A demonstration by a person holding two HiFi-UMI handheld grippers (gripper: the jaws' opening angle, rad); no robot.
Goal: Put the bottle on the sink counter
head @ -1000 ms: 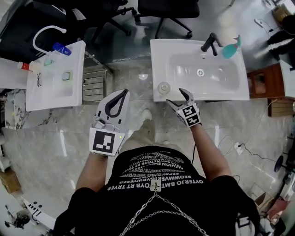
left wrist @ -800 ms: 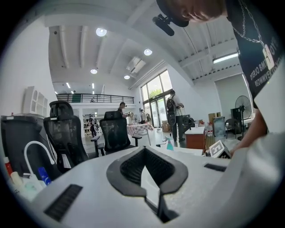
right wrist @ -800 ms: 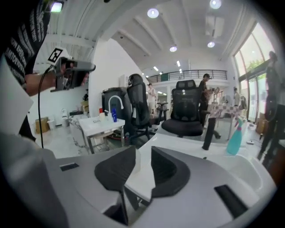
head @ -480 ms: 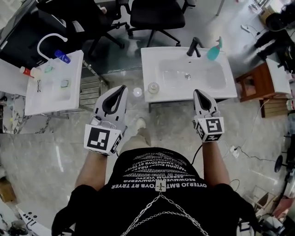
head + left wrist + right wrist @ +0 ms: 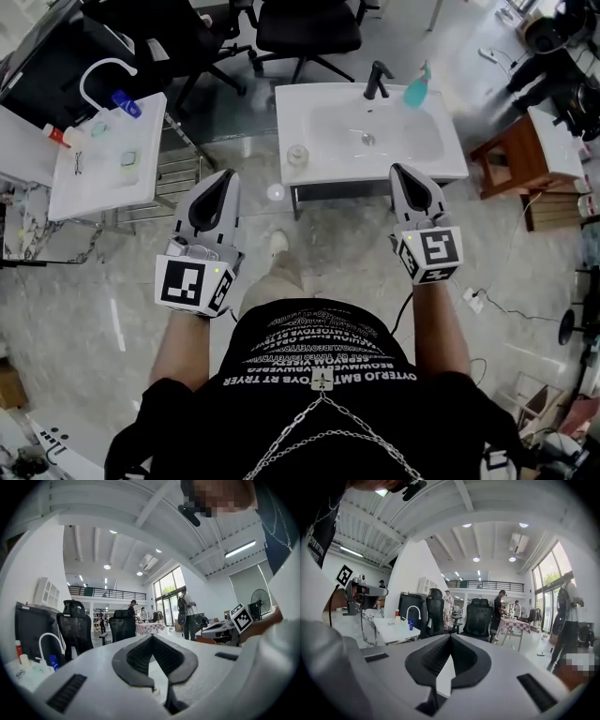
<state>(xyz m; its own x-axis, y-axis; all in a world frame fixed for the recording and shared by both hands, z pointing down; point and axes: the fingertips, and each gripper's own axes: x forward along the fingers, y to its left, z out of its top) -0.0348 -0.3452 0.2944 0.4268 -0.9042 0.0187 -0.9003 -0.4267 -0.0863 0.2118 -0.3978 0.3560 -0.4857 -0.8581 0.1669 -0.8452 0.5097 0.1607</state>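
A small clear bottle (image 5: 297, 155) stands upright on the front left corner of the white sink counter (image 5: 309, 127), seen from above. Both grippers hang over the floor in front of the counter and apart from it. My left gripper (image 5: 225, 177) (image 5: 152, 637) is shut with nothing in it, left of the counter's corner. My right gripper (image 5: 399, 171) (image 5: 451, 637) is shut and empty too, just short of the counter's front edge, well right of the bottle. Both gripper views look level across the room, and neither shows the bottle.
A black faucet (image 5: 377, 80) and a teal spray bottle (image 5: 416, 87) stand at the counter's back. A second white basin (image 5: 103, 155) with small bottles is at the left, a wooden stool (image 5: 502, 155) at the right, office chairs (image 5: 309, 28) behind.
The right gripper, open at the counter's front edge beside the bottle a second ago, has shut and drawn back. The person has stepped back, so the sink sits farther away.
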